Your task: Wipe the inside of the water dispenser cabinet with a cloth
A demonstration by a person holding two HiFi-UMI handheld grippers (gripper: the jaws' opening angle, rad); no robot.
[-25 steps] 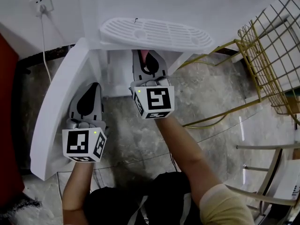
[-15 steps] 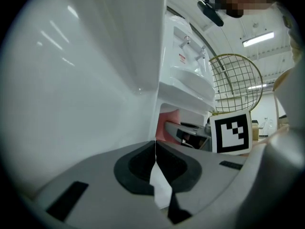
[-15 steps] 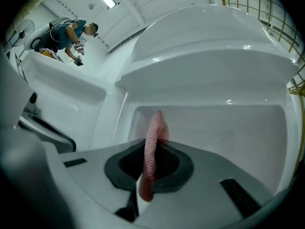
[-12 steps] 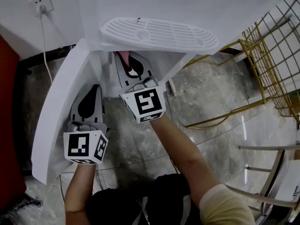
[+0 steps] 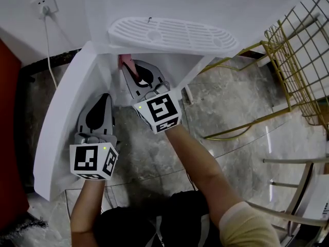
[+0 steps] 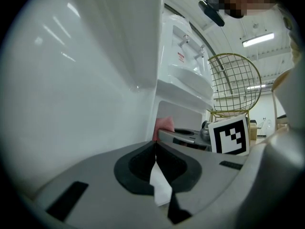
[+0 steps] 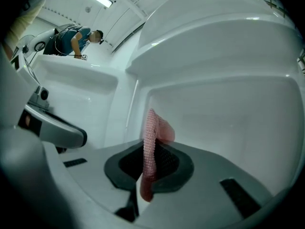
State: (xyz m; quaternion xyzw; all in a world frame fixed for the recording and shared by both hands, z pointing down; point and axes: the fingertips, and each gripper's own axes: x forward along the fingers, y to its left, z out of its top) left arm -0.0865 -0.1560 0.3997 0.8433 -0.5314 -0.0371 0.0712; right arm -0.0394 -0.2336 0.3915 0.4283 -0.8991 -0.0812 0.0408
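Note:
My right gripper (image 5: 128,69) reaches under the drip tray into the open lower cabinet (image 5: 121,84) of the white water dispenser (image 5: 172,35). It is shut on a pink cloth (image 5: 125,62), which stands up between the jaws against the white inner wall (image 7: 228,113) in the right gripper view, cloth (image 7: 151,128), gripper (image 7: 148,144). My left gripper (image 5: 105,96) is shut and lies along the inner face of the open cabinet door (image 5: 64,122). From the left gripper view, gripper (image 6: 156,142), the pink cloth (image 6: 165,124) shows just beyond the door's edge.
A gold wire chair (image 5: 295,50) stands to the right of the dispenser on the marble floor (image 5: 231,112). A wall socket with a white cord (image 5: 45,4) is at the upper left. A glass table edge and metal legs (image 5: 288,189) lie at the lower right.
My right gripper has swept the pink cloth leftward inside the cabinet, toward the door side. The left gripper has stayed against the door.

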